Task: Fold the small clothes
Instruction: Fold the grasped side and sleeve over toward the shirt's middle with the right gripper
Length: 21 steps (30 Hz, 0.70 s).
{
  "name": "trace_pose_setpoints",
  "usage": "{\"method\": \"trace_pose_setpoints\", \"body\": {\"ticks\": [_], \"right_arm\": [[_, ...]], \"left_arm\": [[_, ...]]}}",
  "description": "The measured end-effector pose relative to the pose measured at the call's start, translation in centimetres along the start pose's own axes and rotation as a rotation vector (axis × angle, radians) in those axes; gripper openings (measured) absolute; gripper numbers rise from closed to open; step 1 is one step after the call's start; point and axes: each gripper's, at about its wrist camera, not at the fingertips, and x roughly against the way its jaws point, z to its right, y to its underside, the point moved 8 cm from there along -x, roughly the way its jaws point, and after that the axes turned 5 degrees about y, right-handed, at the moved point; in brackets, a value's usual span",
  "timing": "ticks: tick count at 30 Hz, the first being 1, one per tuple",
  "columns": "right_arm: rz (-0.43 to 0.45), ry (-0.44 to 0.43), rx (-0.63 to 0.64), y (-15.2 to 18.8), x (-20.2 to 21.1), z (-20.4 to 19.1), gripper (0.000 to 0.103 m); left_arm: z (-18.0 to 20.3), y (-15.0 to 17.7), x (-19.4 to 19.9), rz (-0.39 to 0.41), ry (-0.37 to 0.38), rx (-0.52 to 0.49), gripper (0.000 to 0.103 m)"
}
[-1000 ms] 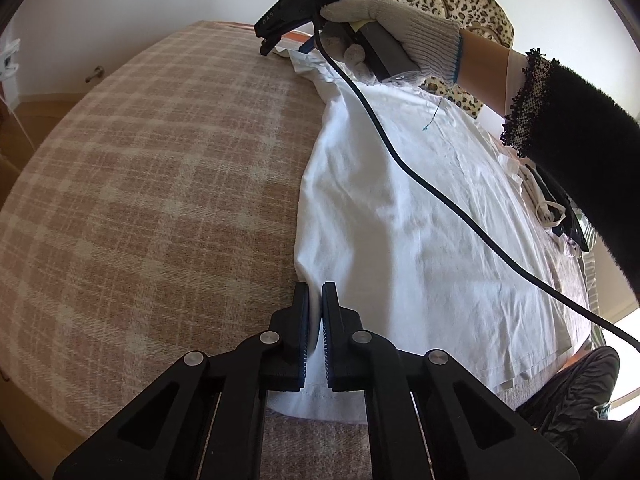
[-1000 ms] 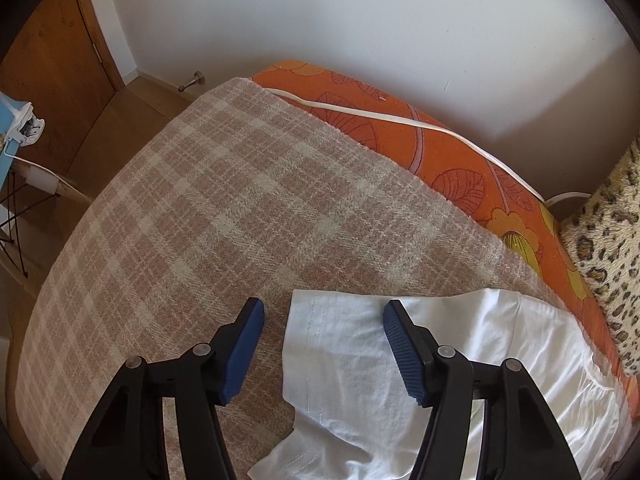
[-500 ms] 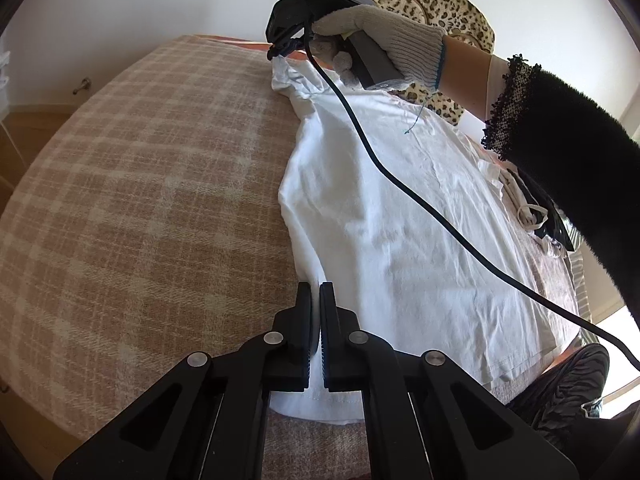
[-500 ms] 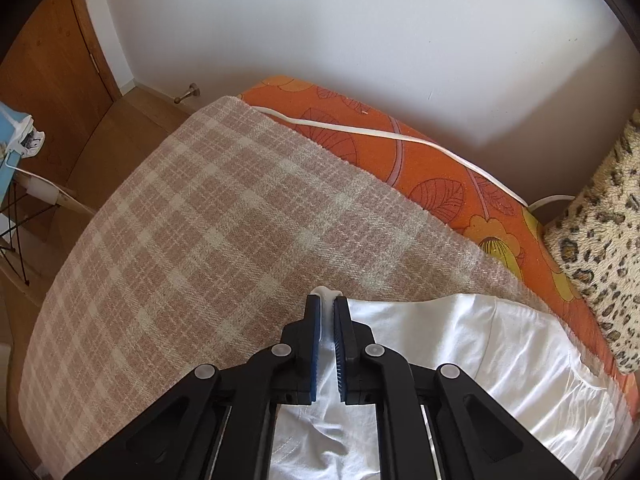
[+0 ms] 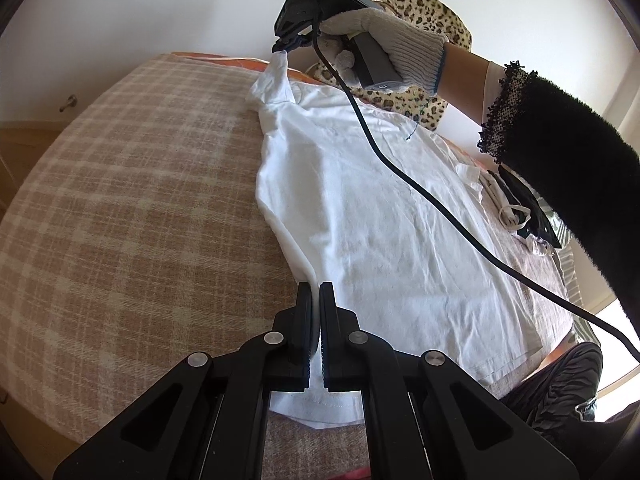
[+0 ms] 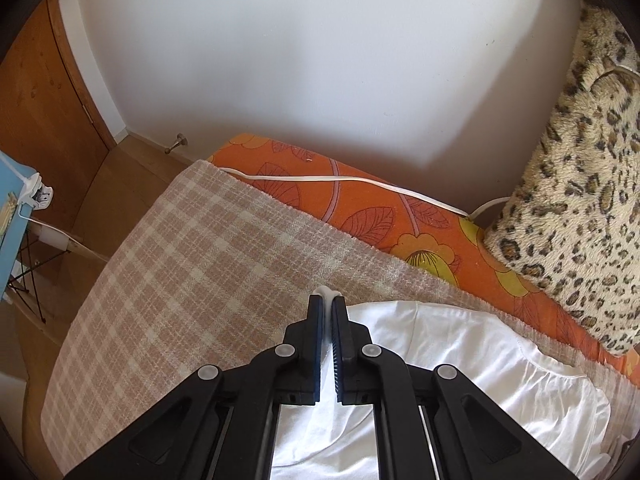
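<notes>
Fabric sits pinched between both pairs of tongs. Nearest in the left wrist view, the left gripper (image 5: pixel 315 292) has its fingers pressed together on the left side edge of a white shirt (image 5: pixel 384 216), close to the hem, which lies just below and behind the fingertips. From there the shirt stretches away across a pink and cream checked blanket (image 5: pixel 132 208), mostly flat with light creases, its left edge lifted a little off the blanket along its length. A black cable (image 5: pixel 420 196) trails over the shirt from the lower right up to the far end. To the right of the shirt, on the blanket, lies a small heap of white and dark clothes (image 5: pixel 520 212). At the far end, the right gripper (image 5: pixel 286 45), held in a gloved hand (image 5: pixel 384 40), lifts a corner of the shirt into a raised peak above the blanket.

In the right wrist view, the right gripper (image 6: pixel 329 304) is closed on that corner, and a small tuft of white cloth pokes out past the fingertips. The shirt (image 6: pixel 460 372) spreads below and to the right. Beyond the blanket (image 6: pixel 192 264) runs an orange flowered sheet (image 6: pixel 384 216) with a white cord (image 6: pixel 320 179) lying along it, a leopard-print cushion (image 6: pixel 580 184) stands at the right, and a white wall (image 6: pixel 280 60) rises behind.
</notes>
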Motion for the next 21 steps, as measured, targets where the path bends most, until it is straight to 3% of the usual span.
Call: {"method": "trace_pose_setpoints", "body": {"ticks": [8,14,21], "right_arm": [[0.04,0.003,-0.044,0.5,2.1,2.9,0.001],[0.071,0.043,-0.133,2.1,4.6,9.2,0.001],[0.062,0.128,-0.223,6.6,5.6,17.4,0.001]], "left_arm": [[3.4,-0.6,-0.1,0.014,0.041,-0.073,0.002],[6.7,-0.1,-1.2,-0.013,0.088,-0.136,0.002],[10.3,1.4,-3.4,-0.069,0.122,-0.223,0.002]]}}
